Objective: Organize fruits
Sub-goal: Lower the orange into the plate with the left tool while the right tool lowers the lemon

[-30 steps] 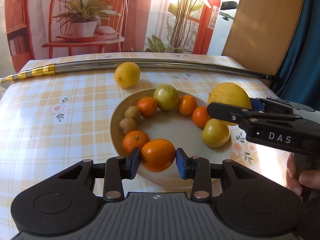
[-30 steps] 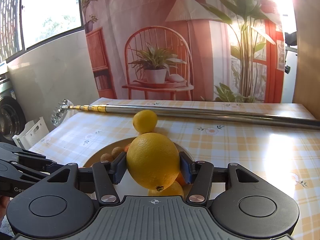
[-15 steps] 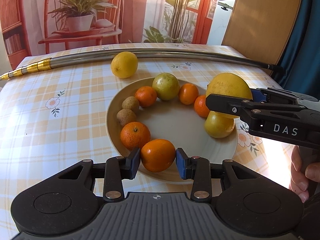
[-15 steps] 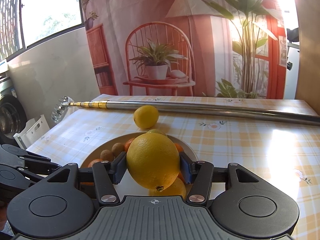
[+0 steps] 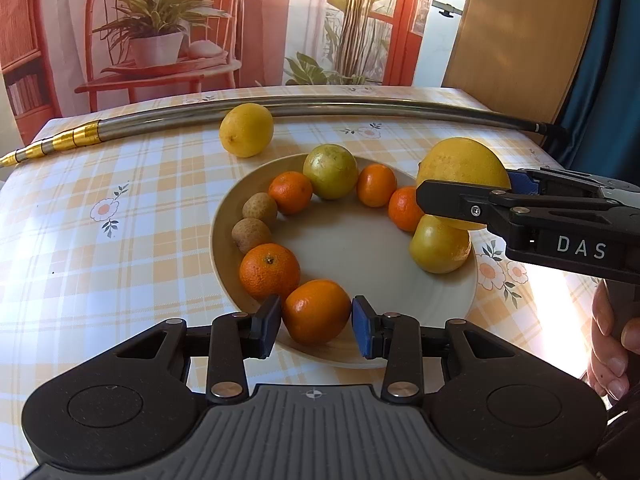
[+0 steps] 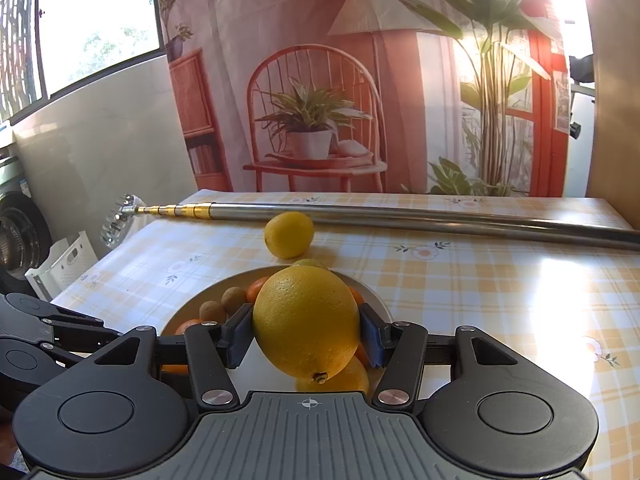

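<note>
Nearest to the left gripper (image 5: 316,326), a round orange tangerine (image 5: 317,311) sits between its jaws on the near edge of the shallow cream plate (image 5: 352,248); the blue pads stand a hair off its sides, so the jaws read as slightly open around it and not pressing, though contact on the left pad is too close to call. Just beyond and left of those jaws lies a second orange tangerine (image 5: 269,271), touching the first, and further on the ring of fruit runs round the plate: two small brown kiwis (image 5: 252,224), more tangerines, and a greenish-yellow round fruit (image 5: 330,171) at the far rim. The right gripper (image 6: 307,338) is clamped on a large yellow lemon (image 6: 307,322), held above the plate's right side with its stem end pointing back toward the camera and down, so its long axis runs roughly along the fingers. Directly under the jaws rests a yellow round fruit (image 5: 439,245), and the open gap in the ring lies toward the near right of the plate, below and slightly nearer than the held lemon; that is likely where it should go. Past the plate, well ahead of both jaws, a smaller yellow lemon (image 5: 246,129) lies on the checked table (image 5: 120,208), just in front of a long steel telescopic pole (image 5: 320,106); the left gripper looks the nearer to it.
</note>
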Available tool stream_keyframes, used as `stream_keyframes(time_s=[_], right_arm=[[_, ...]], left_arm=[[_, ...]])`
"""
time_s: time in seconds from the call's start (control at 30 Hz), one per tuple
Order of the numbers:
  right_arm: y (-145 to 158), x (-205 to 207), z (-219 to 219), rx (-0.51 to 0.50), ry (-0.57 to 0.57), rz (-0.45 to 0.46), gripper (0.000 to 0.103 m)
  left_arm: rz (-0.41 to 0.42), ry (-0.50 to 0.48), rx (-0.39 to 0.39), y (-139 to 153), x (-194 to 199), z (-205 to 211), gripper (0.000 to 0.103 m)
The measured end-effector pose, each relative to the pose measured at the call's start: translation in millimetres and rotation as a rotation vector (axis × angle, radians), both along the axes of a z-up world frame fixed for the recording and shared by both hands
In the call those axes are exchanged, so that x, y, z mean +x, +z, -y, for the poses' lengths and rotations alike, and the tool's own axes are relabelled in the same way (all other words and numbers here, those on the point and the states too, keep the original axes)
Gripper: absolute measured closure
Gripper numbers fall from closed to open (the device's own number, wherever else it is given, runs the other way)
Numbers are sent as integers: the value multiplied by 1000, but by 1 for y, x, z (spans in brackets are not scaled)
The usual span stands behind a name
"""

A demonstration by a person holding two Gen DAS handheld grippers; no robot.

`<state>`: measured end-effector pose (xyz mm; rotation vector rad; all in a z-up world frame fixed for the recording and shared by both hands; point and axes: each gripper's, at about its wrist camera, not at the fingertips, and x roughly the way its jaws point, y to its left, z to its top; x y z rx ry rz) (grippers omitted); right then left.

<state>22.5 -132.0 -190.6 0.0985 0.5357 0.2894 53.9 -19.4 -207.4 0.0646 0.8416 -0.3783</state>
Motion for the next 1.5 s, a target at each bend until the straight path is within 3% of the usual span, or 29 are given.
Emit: stream_keyframes(time_s=[0.3, 0.7, 1.0, 1.5], right_arm=[[3, -4, -8, -26, 21, -4, 52], [-3, -8, -33, -73, 108, -49, 52], [-14, -5, -41, -70, 138, -101, 52], [-26, -1, -45, -89, 149, -157, 52]], left_arm=[[23, 42, -40, 7, -6, -10, 62], [127, 146, -74, 24, -15, -27, 63], [99, 207, -91, 23, -12, -39, 63], [89, 198, -95, 21, -14, -38, 63]])
